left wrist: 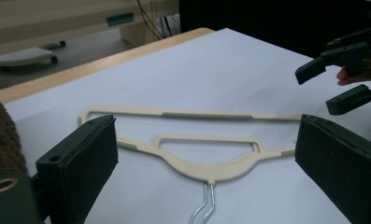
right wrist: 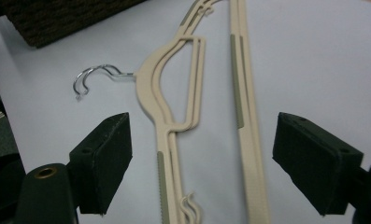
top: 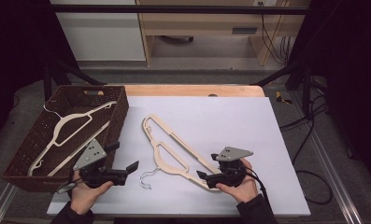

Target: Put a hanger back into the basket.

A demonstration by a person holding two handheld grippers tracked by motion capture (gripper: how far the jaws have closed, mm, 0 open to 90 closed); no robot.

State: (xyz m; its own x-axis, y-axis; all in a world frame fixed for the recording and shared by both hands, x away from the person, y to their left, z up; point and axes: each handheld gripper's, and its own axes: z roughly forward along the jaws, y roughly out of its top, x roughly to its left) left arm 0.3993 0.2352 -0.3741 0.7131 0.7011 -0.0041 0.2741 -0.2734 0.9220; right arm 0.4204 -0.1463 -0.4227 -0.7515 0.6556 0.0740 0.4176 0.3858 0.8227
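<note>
The left tongs (top: 127, 164) sit near the front edge of the bench (top: 230, 116), just beside the front right corner of the basket (top: 118, 122), with their jaws spread wide and nothing between them. In the left gripper view the cream hanger (left wrist: 206, 170) lies flat on the white sheet ahead of those jaws, and the right tongs (left wrist: 332, 86) show farther off at the upper right, likewise parted.

The right tongs (top: 203, 176) are held near the front edge too, toward the right half of the bench, jaws wide apart and holding nothing. Their tips are right at the lower end of the cream hanger (top: 171, 154); whether they touch it cannot be told. In the right gripper view the cream hanger (right wrist: 169, 112) runs up between the two jaws, its metal hook (right wrist: 92, 79) pointing off to the left; the doubled edges there may be blur or a second hanger beneath, and I cannot say which.

On the bench the hanger lies slantwise across the middle of the white sheet, one end toward the basket's far right corner, the other toward the right tongs, with its metal hook (top: 147, 178) toward the front edge between the two tongs.

The basket is dark brown woven, standing along the left edge of the bench and overhanging it. Inside it lies another hanger (top: 66, 128) of the same cream colour, set corner to corner, its wire hook toward the far left corner.
</note>
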